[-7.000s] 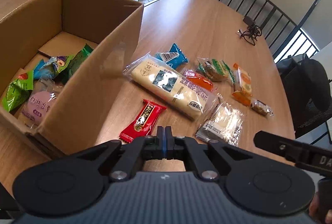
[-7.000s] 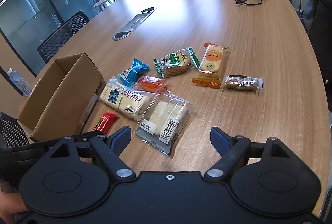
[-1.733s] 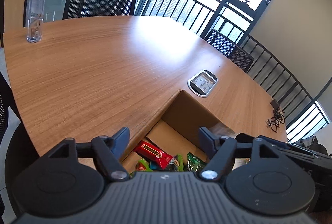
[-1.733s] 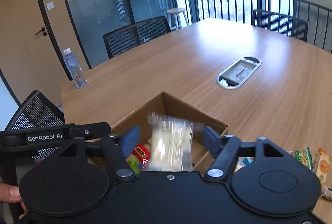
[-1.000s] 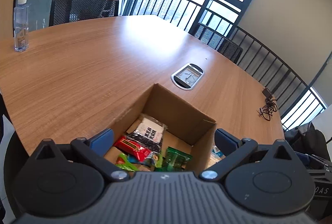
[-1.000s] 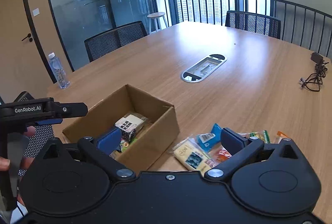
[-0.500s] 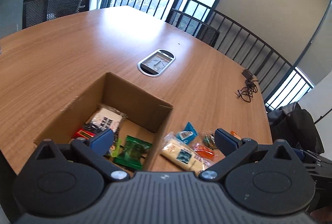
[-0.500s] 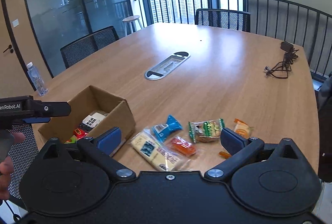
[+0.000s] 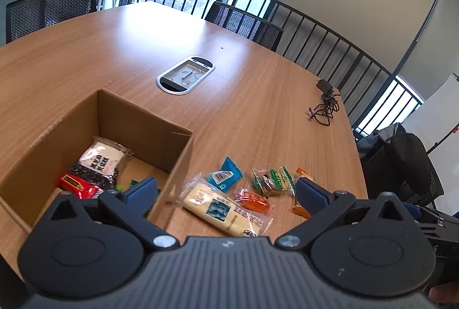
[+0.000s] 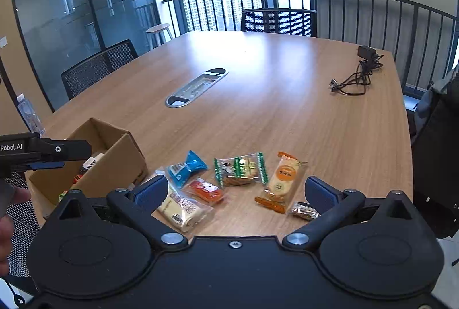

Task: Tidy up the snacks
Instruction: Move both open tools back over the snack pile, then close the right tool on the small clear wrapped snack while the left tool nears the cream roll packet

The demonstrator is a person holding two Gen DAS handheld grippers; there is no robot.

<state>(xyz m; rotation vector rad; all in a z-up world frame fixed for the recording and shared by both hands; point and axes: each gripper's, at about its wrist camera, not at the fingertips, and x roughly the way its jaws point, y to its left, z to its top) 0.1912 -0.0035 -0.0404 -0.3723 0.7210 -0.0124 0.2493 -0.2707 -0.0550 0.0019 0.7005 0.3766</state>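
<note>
An open cardboard box (image 9: 137, 119) stands at the left and holds a white-and-black packet (image 9: 97, 162), a red bar (image 9: 77, 184) and other snacks. Right of it on the table lie a long cream packet (image 9: 223, 210), a blue packet (image 9: 226, 174), an orange-red packet (image 9: 252, 198) and a green-striped packet (image 9: 272, 180). My left gripper (image 9: 226, 191) is open and empty above the box's right wall. My right gripper (image 10: 234, 191) is open and empty above the loose snacks, among them an orange cracker packet (image 10: 284, 180) and a small brown bar (image 10: 304, 211).
A metal cable hatch (image 10: 198, 91) is set in the table's middle. A black adapter with cable (image 10: 358, 76) lies far right. Mesh chairs and a railing ring the table. A water bottle (image 10: 27, 114) stands far left; a dark bag (image 10: 436, 151) sits off the right edge.
The red bar and the clear sandwich packet have gone from the table into the box. Both grippers, open and empty, have swung right from over the box toward the loose snacks.
</note>
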